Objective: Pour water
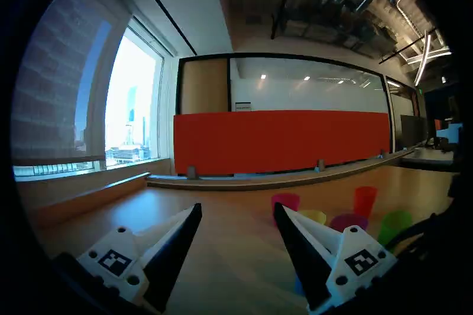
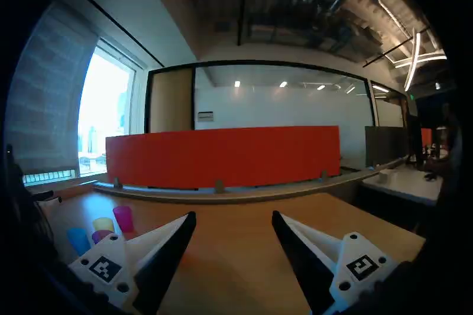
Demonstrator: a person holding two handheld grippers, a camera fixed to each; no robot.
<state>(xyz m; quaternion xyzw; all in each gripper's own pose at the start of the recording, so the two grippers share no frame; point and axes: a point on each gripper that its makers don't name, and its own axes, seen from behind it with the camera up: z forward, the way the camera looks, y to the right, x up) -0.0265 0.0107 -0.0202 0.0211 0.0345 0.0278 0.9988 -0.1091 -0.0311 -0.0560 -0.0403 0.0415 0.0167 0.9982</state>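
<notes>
I have the left gripper (image 1: 236,207) and the right gripper (image 2: 233,214) both wide and empty. The coloured cups (image 1: 349,221) stand clustered on the wooden desk (image 1: 236,259), ahead-right of the left gripper. I judge them light, thin-walled and easily crushed: grasp mid-wall, gently.

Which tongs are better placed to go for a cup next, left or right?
Left, probably. The left tongs are open and the cups sit close ahead, slightly to one side. The right tongs, also open, have the cups well off to the side, at the edge of the right gripper view.
</notes>
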